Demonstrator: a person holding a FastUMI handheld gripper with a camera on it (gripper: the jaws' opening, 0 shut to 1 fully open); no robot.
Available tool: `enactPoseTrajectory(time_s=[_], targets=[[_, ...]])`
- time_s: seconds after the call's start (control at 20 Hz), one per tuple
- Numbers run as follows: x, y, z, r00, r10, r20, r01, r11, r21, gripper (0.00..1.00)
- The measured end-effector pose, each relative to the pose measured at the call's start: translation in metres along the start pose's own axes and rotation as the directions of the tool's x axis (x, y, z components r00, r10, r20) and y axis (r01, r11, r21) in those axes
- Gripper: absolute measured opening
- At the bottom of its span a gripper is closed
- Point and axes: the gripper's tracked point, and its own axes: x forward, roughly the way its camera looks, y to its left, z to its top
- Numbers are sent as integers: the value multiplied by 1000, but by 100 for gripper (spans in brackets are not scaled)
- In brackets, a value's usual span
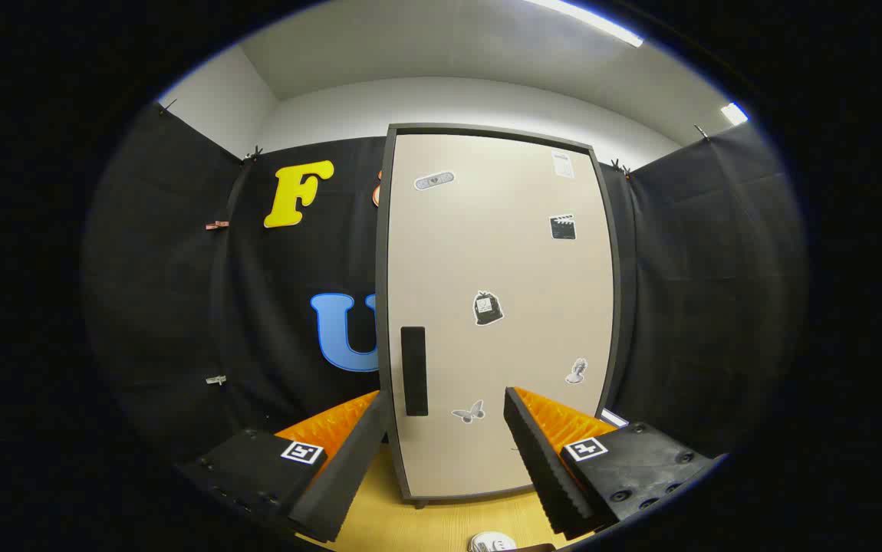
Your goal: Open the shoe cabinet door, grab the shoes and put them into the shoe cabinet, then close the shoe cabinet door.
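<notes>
Tongs [445, 452] hang spread and empty before the shoe cabinet door [498, 307], which stands closed on the bench [441, 525] just ahead. Its dark handle [413, 371] runs upright near the door's left edge: stiff, probably light to swing, best pinched there. What may be a shoe [492, 543] lies below.

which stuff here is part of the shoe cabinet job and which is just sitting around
Part of the job:
- tall beige shoe cabinet door with dark frame, closed
- black rectangular handle on the door, ahead of the fingers
- white shoe on the wooden floor, low between the fingers
- gripper, open, holding nothing

Just there:
- stickers on the door, such as the butterfly sticker
- black cloth wall
</notes>
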Motion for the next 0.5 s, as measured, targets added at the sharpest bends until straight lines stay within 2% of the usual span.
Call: enactPoseTrajectory(time_s=[0.5], targets=[[1, 2, 0, 1000, 5, -1, -5, 1000, 5, 98]])
